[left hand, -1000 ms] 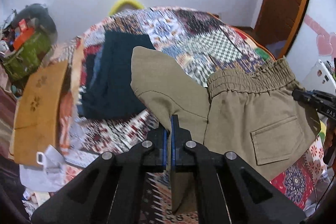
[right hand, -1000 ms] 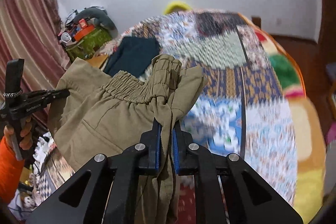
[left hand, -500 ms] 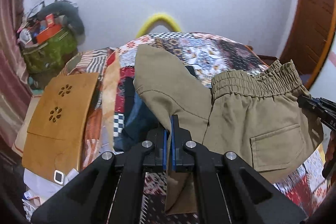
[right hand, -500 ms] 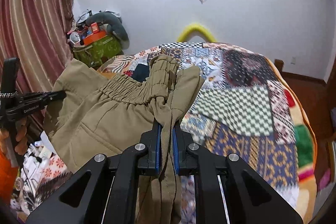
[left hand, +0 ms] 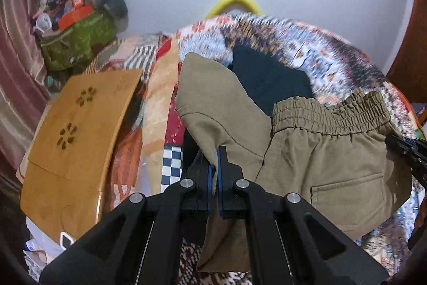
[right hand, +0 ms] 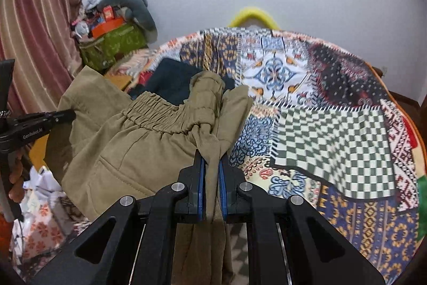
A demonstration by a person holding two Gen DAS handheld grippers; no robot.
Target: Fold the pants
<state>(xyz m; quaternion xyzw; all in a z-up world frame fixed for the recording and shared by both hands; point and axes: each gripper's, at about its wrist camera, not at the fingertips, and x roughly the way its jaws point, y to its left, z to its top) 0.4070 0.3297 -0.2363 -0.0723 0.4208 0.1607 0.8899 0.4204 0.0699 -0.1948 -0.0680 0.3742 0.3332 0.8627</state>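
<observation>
Olive-khaki pants (left hand: 325,151) with an elastic waistband and a back pocket hang in the air between both grippers, above the bed. My left gripper (left hand: 213,175) is shut on one edge of the pants. My right gripper (right hand: 210,172) is shut on the bunched waistband end of the pants (right hand: 128,148). The right gripper's tip (left hand: 408,151) shows at the right edge of the left wrist view. The left gripper (right hand: 40,122) shows at the left of the right wrist view.
A patchwork quilt (right hand: 320,108) covers the bed. A folded dark navy garment (left hand: 267,79) lies on it beyond the pants. A wooden board (left hand: 72,130) lies left of the bed. A green bag (left hand: 77,42) with clutter stands by the curtain.
Both grippers have kept their hold on the pants. The views tilted up and then partly back down, and the pants swung over the dark garment.
</observation>
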